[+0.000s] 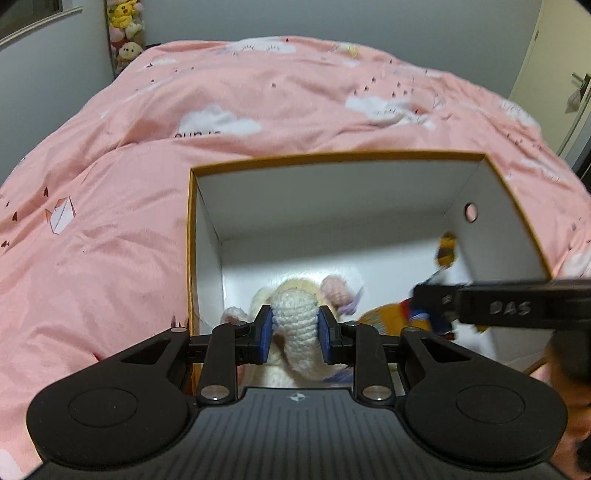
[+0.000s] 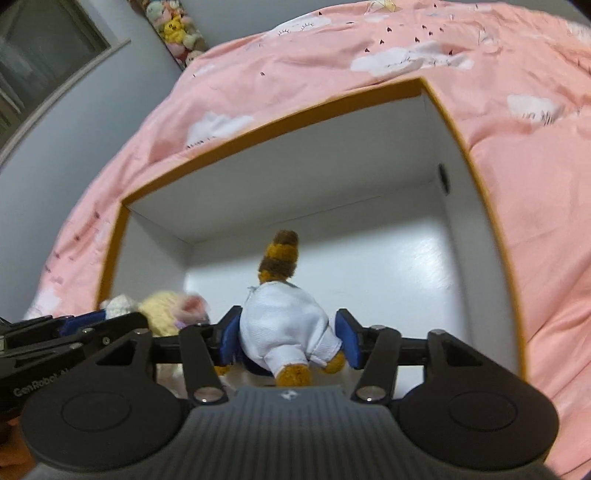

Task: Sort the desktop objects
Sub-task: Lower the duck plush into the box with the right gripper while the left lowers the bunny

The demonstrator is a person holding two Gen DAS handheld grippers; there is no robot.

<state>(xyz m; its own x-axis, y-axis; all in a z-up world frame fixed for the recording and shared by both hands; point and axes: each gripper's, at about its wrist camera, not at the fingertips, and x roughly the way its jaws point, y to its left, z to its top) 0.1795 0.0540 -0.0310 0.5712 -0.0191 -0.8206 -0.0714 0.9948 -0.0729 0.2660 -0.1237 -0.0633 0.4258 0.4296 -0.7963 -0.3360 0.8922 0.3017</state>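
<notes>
An open box with orange rim and white inside lies on a pink bed; it also shows in the right wrist view. My left gripper is shut on a cream crocheted plush toy, held inside the box near its left wall. My right gripper holds a brown-and-yellow striped plush toy in white clothes between its blue pads, over the box's floor. The right gripper reaches into the left wrist view with the striped toy. The cream toy shows at the left of the right wrist view.
The pink duvet with cloud prints surrounds the box. Stuffed toys hang by the grey wall at the far left. A door stands at the far right. A window is in the wall at the left.
</notes>
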